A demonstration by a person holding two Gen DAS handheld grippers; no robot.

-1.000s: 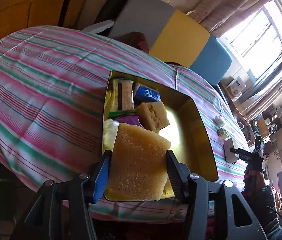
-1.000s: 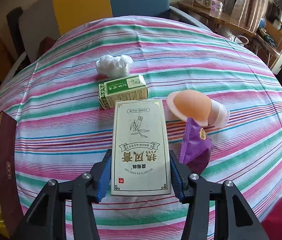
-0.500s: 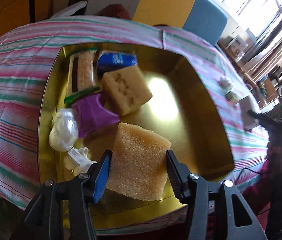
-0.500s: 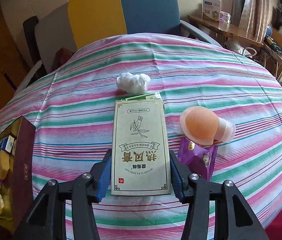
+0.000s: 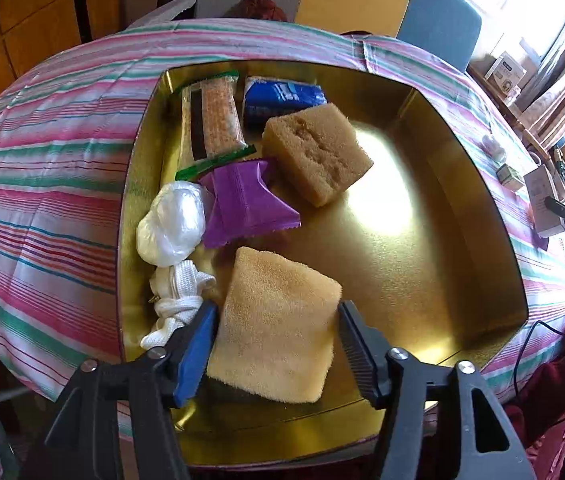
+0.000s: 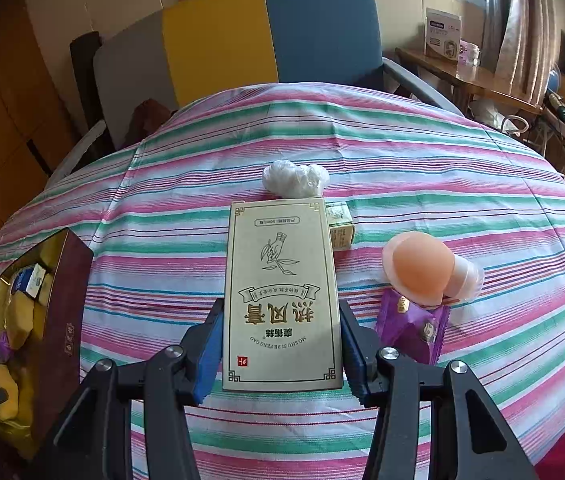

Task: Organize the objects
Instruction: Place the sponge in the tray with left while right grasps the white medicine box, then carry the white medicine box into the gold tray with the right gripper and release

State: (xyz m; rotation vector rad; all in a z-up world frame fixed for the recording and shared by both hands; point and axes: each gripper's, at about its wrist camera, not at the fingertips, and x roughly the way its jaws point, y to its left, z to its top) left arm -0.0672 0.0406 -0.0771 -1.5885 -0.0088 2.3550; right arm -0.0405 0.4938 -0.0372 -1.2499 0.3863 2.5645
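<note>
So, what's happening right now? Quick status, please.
Left gripper just opened, yellow sponge dropped in gold box. Right gripper clamps cream carton. Nothing blocking.

Small green box (image 6: 340,226) half hidden behind cream carton (image 6: 282,296)

Striped tablecloth (image 6: 422,160) covers table. Behind table: chair w/ grey, yellow, blue back panels (image 6: 242,40). Wooden side table (image 6: 470,76) at right carries white carton (image 6: 442,36). Curtain (image 6: 522,12) hangs by window. Wood-panel wall (image 5: 22,20) at left.
</note>
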